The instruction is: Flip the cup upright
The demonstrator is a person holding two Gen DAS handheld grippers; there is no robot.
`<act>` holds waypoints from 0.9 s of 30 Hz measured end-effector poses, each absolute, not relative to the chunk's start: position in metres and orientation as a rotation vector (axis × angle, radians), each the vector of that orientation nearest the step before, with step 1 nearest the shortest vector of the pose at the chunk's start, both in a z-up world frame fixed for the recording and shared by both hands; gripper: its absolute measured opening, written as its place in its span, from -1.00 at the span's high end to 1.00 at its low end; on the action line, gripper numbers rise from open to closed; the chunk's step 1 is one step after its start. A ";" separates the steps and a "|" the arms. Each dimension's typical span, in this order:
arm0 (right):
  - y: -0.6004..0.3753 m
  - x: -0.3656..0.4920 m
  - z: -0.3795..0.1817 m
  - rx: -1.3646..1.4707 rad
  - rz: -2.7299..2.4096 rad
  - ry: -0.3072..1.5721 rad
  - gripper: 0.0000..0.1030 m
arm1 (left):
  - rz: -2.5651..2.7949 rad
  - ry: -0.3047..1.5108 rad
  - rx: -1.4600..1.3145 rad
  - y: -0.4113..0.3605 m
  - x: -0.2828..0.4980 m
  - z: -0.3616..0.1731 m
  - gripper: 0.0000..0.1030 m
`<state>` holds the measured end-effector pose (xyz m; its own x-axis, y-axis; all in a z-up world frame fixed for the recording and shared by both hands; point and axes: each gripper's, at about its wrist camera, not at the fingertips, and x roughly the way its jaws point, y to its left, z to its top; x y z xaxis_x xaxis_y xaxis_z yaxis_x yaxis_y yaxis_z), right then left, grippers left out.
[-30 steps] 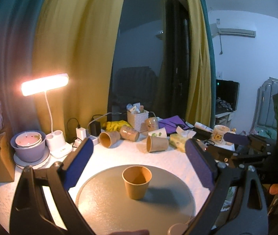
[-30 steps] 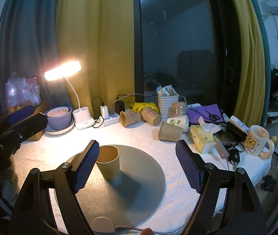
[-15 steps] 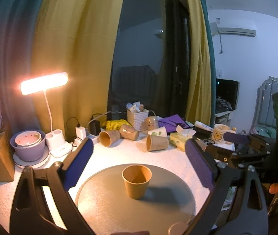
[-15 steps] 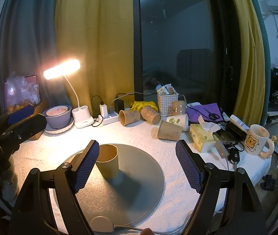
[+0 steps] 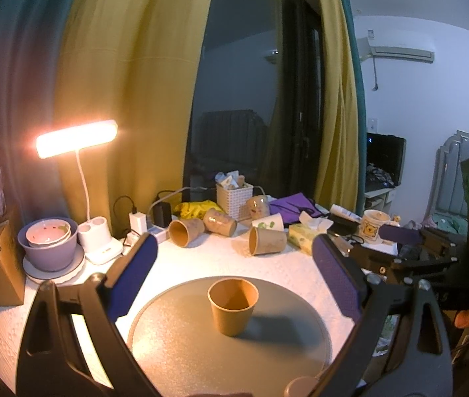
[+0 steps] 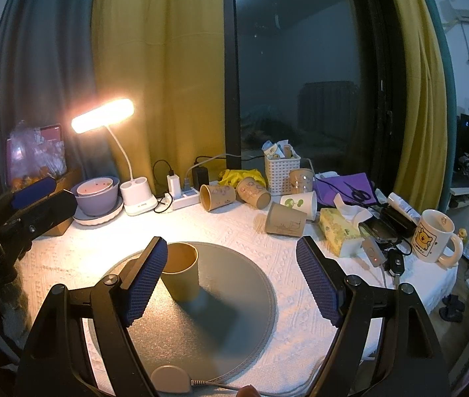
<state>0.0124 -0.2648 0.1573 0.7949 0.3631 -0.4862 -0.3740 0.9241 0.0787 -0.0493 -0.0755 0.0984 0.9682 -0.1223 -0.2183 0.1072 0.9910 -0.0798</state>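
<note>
Cup (image 5: 232, 306) stands upright, mouth up, on the round grey mat (image 5: 181, 340) in the middle of the worktop (image 6: 234, 228), so the flip itself looks done as far as these views show. Nothing props it; its base sits flat on the mat and its brown inside is open to the camera.

In the left wrist view the left gripper (image 5: 231, 271) hangs over the mat with its jaws spread wide, the cup framed between them but touched by neither. In the right wrist view the right gripper (image 6: 231, 281) is likewise released, jaws well apart; the same cup (image 6: 180, 271) shows just behind its left blue pad, and whether the pad grazes it cannot be told from this angle.

Several other paper cups (image 6: 218, 197) lie on their sides near the back of the worktop, beside a white basket (image 6: 281, 172) and a tissue pack (image 6: 338, 231). If the task covers only the cup on the mat, little seems left beyond drawing both grippers clear without knocking it. A light paper cup would tip at a small nudge.
</note>
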 end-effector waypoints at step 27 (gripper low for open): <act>-0.272 0.014 0.155 -0.018 0.396 0.521 -0.61 | -0.113 0.224 -0.068 -0.076 -0.049 0.099 -0.85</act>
<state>0.0140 -0.2724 0.1549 0.7931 0.3642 -0.4882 -0.3731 0.9241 0.0833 -0.0495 -0.0763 0.0985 0.9687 -0.1193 -0.2178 0.1041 0.9913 -0.0802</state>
